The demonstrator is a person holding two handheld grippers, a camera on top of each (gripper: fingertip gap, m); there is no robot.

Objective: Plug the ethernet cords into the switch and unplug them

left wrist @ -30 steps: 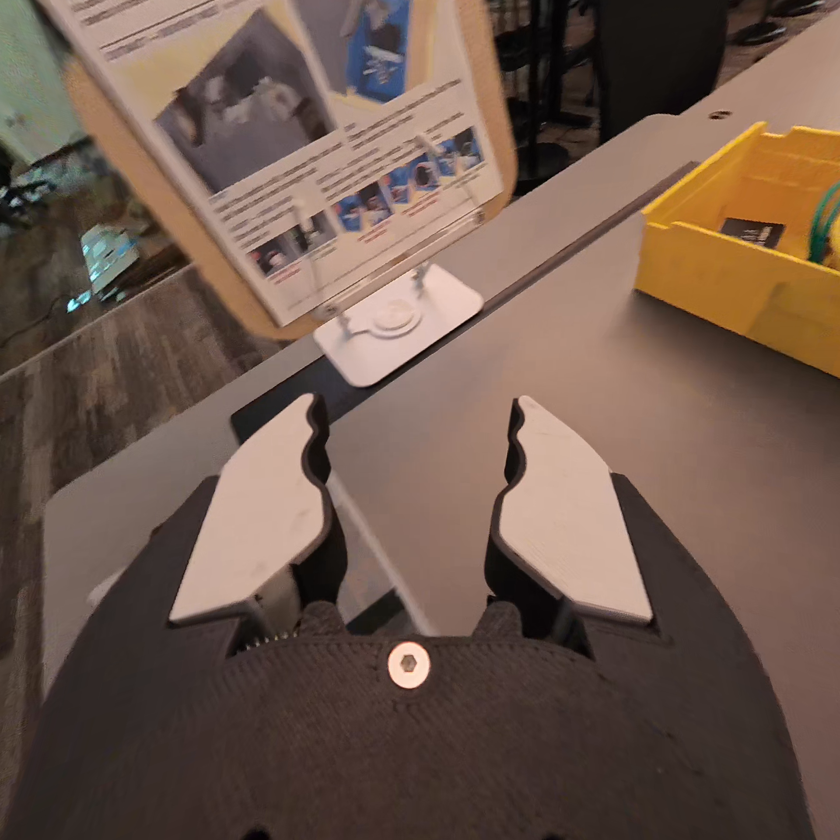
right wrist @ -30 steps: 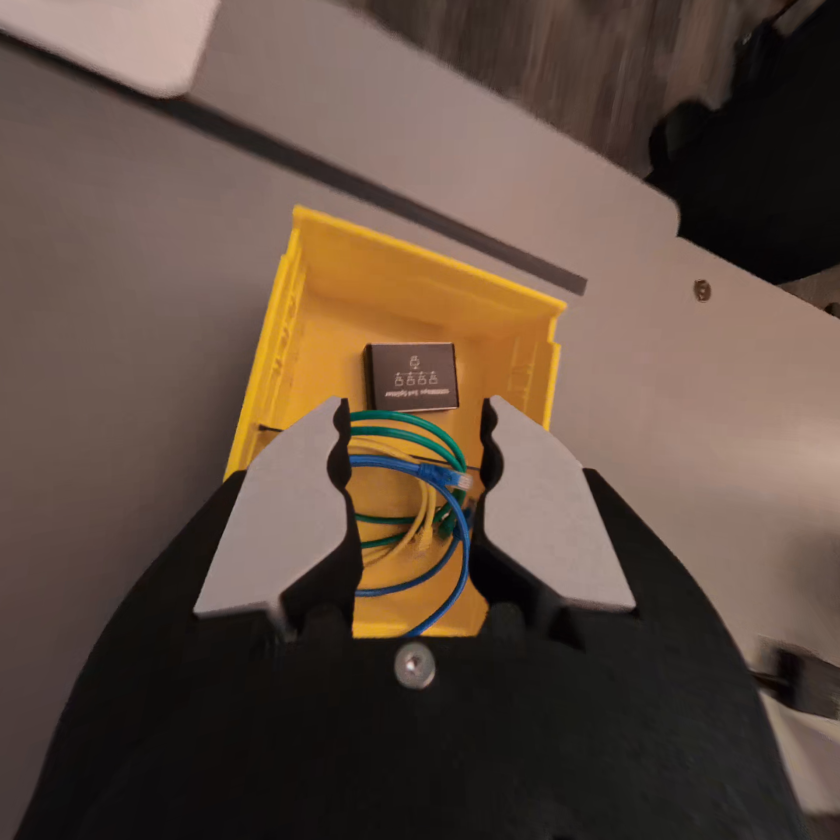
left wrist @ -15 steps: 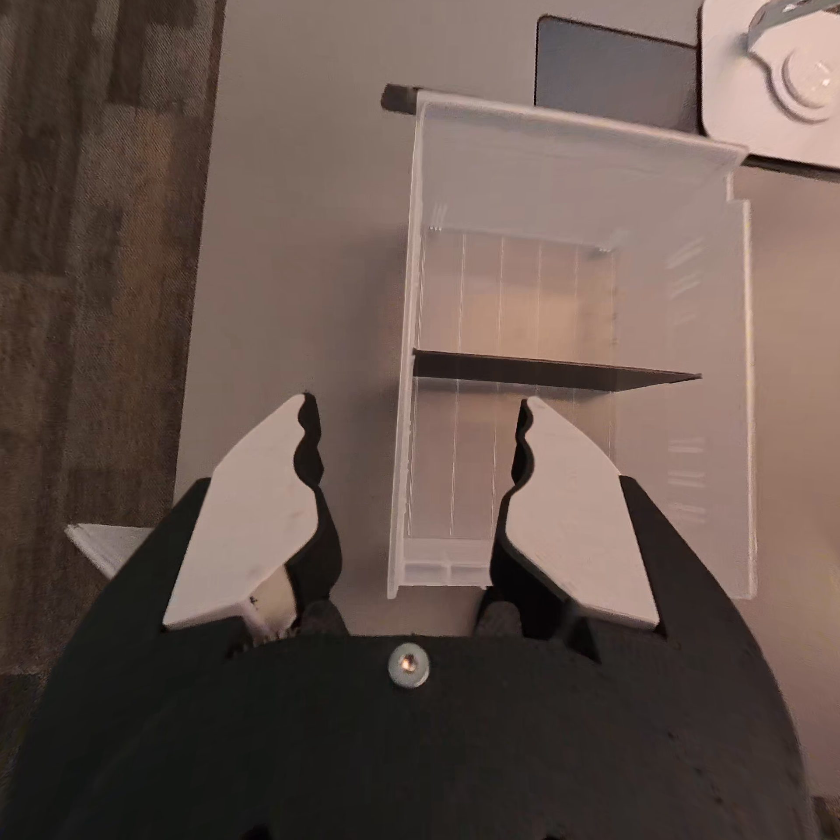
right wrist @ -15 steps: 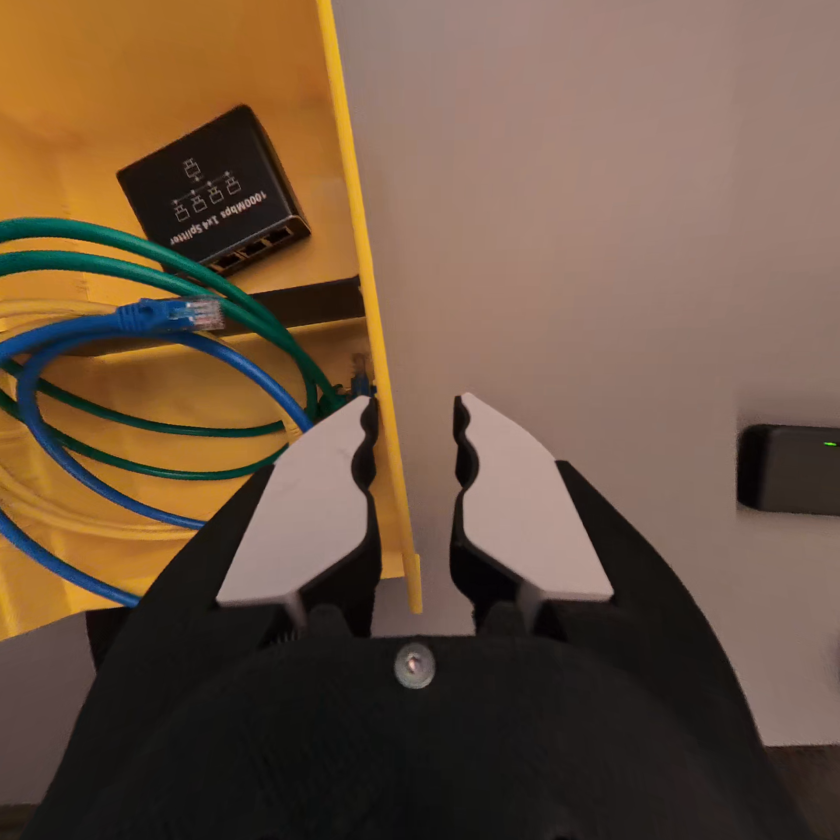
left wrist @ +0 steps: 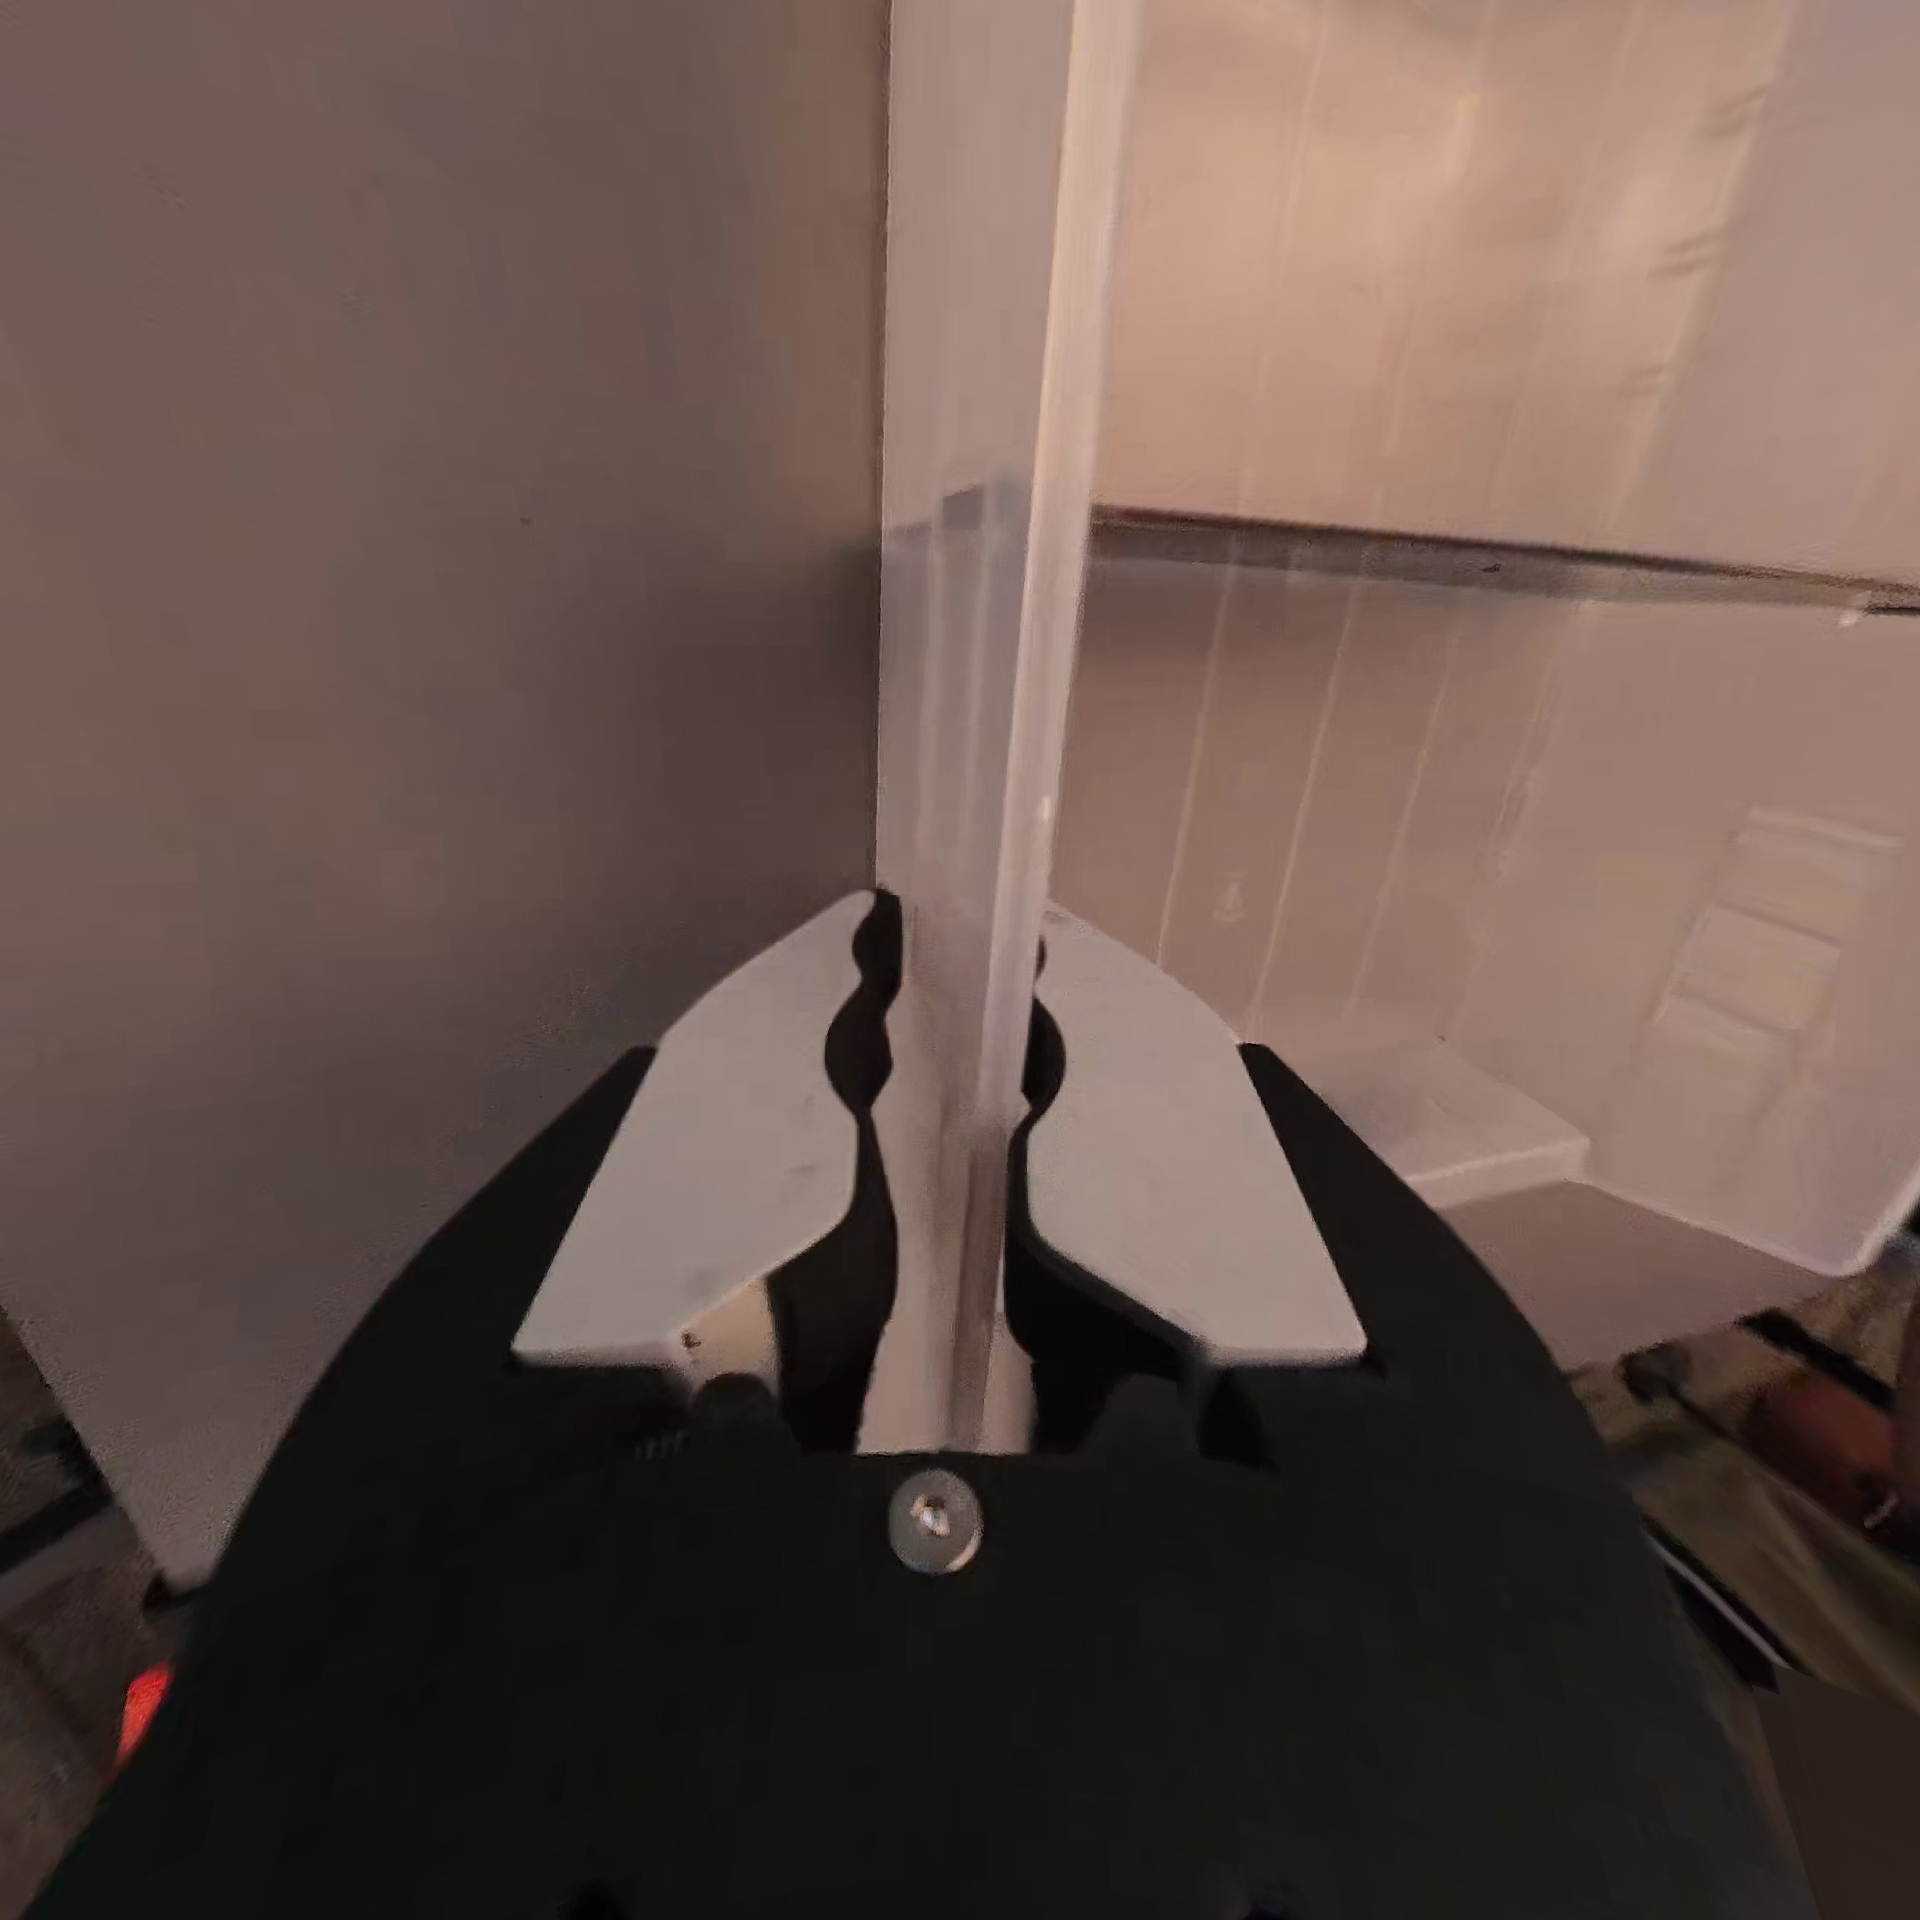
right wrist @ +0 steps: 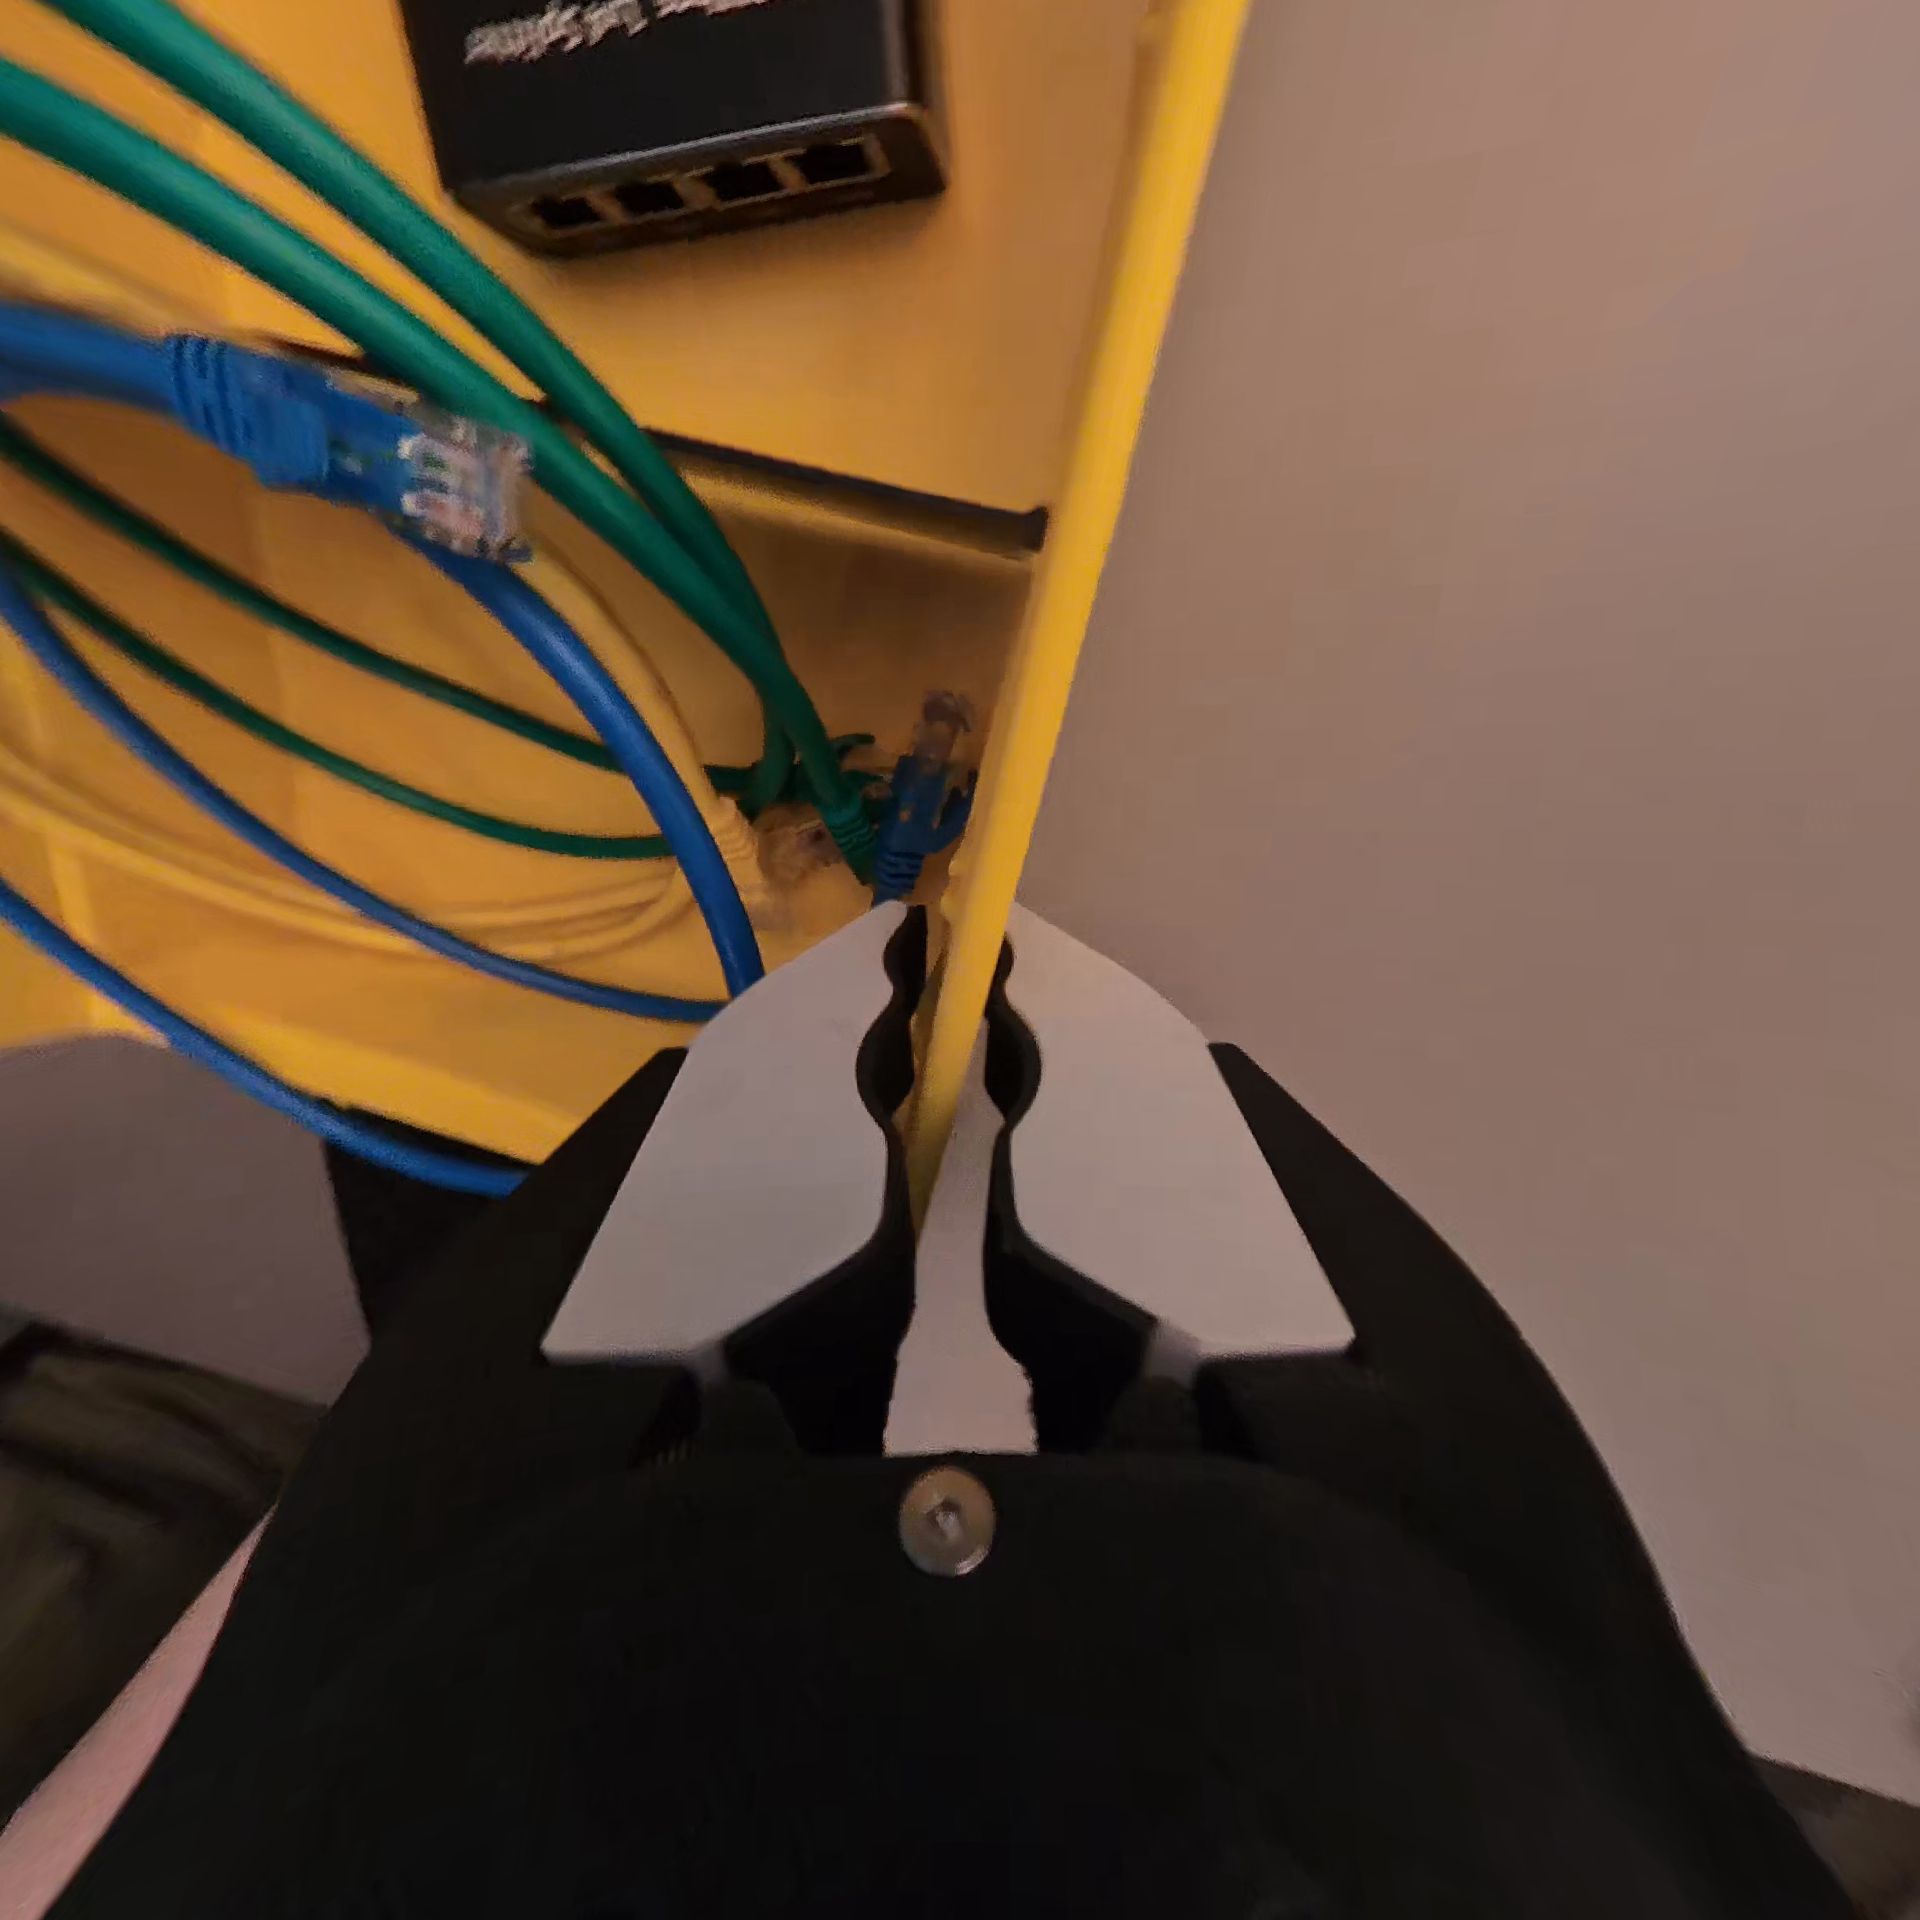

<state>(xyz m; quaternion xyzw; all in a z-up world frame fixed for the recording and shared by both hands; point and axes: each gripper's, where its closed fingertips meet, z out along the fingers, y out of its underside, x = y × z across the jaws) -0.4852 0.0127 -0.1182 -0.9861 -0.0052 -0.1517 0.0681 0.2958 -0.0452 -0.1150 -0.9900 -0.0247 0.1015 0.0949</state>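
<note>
- My left gripper (left wrist: 961, 940) straddles the left side wall of a clear, see-through plastic bin (left wrist: 982, 520): 1 finger outside, 1 inside, closed in until both pads look pressed to the wall. I read that as a clamp on the rim, most likely to drag or steady the bin.
- The clear bin sits on the plain grey tabletop (left wrist: 416, 520). A thin dark divider (left wrist: 1507, 566) crosses it, making 2 compartments; I see nothing in either.
- In the right wrist view, the coiled cords lie in the near compartment of a bright yellow plastic bin (right wrist: 1101, 520): green ethernet cord (right wrist: 499, 312), blue ethernet cord (right wrist: 582, 665) with 1 clear plug (right wrist: 457, 483) riding atop the coil, and a pale yellow cord (right wrist: 738, 831) mostly buried underneath.
- More plug ends bunch against the right wall, just ahead of my fingertips.
- The small black box-shaped switch (right wrist: 686, 135) lies flat in the far compartment, its row of 4 open ports facing the cords. No plug is in any port, so plugging has not started.
- My right gripper (right wrist: 951, 925) is pinched on the yellow bin's right wall, 1 finger either side, wall caught between the wavy pads.
- My guess: both bins are being gripped by their outer walls for positioning before any cord is picked.
</note>
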